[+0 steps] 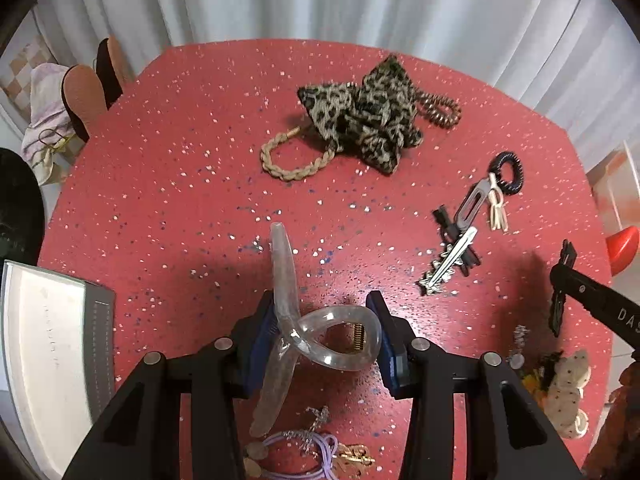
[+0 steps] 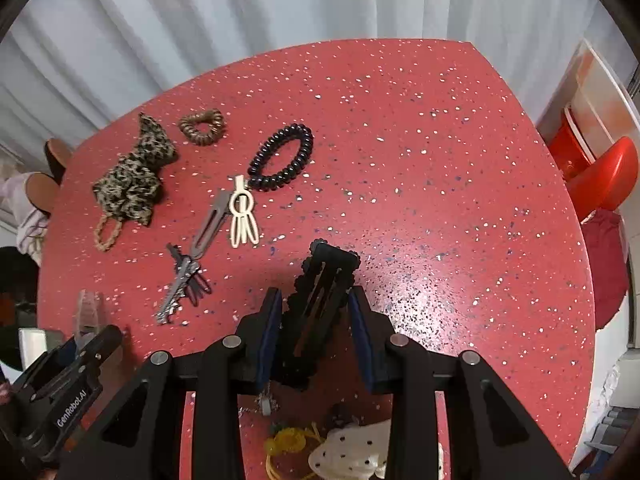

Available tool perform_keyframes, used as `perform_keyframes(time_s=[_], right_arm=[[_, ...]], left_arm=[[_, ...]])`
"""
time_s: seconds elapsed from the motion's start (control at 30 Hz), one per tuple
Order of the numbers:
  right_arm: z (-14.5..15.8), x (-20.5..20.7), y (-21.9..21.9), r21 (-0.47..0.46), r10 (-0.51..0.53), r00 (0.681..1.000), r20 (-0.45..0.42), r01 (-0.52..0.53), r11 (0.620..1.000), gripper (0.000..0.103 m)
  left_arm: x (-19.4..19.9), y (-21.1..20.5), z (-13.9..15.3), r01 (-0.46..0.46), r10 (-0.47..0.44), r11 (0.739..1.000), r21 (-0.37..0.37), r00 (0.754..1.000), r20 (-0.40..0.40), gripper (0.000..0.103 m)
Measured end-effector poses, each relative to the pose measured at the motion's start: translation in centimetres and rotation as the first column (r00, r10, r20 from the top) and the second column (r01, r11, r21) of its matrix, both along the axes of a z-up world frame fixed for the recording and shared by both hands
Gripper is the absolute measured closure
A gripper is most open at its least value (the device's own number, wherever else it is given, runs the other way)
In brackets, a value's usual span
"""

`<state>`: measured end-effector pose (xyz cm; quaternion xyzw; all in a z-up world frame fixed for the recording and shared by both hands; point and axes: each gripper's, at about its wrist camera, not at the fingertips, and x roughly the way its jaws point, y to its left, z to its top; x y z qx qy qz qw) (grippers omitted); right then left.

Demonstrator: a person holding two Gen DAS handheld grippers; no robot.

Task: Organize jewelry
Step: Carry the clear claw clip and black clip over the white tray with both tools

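Observation:
My left gripper [image 1: 326, 326] is shut on a clear plastic claw clip [image 1: 316, 336], held above the red speckled table [image 1: 180, 184]. My right gripper [image 2: 314, 314] is shut on a black scalloped hair clip [image 2: 320, 300]; that clip also shows at the right of the left wrist view [image 1: 562, 288]. On the table lie a leopard-print scrunchie [image 1: 368, 116], a beige braided hair tie [image 1: 292, 160], a brown spiral tie [image 1: 440, 110], a black spiral tie [image 2: 282, 156], a cream clip [image 2: 242, 216], a grey snap clip [image 2: 208, 224] and a silver clip over black pins [image 2: 182, 284].
A grey-and-white box [image 1: 52, 360] lies at the left table edge. Purple hair ties and gold pieces [image 1: 316, 456] lie below the left gripper; a spotted cream bow [image 2: 352, 452] and a yellow tie [image 2: 288, 440] lie below the right. A red chair [image 2: 608, 176] stands on the right.

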<state>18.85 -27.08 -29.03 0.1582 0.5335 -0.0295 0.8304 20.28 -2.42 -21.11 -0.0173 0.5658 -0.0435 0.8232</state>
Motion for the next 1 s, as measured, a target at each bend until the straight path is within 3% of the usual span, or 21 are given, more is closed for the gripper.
perform_keyframes(time_s=[0.53, 1.0], right_arm=[[4.9, -2.8, 2.1, 0.056, 0.091, 0.994, 0.057, -0.095, 0.994, 0.066], [9.1, -5.0, 11.6, 0.066, 0.282, 0.951, 0.127, -0.292, 0.954, 0.066]], left_arm=[[-4.8, 3.0, 6.6, -0.055, 0.060, 0.996, -0.070, 0.995, 0.078, 0.056], [-10.9, 11.7, 10.5, -0.212, 0.221, 0.974, -0.077, 0.966, 0.136, 0.056]])
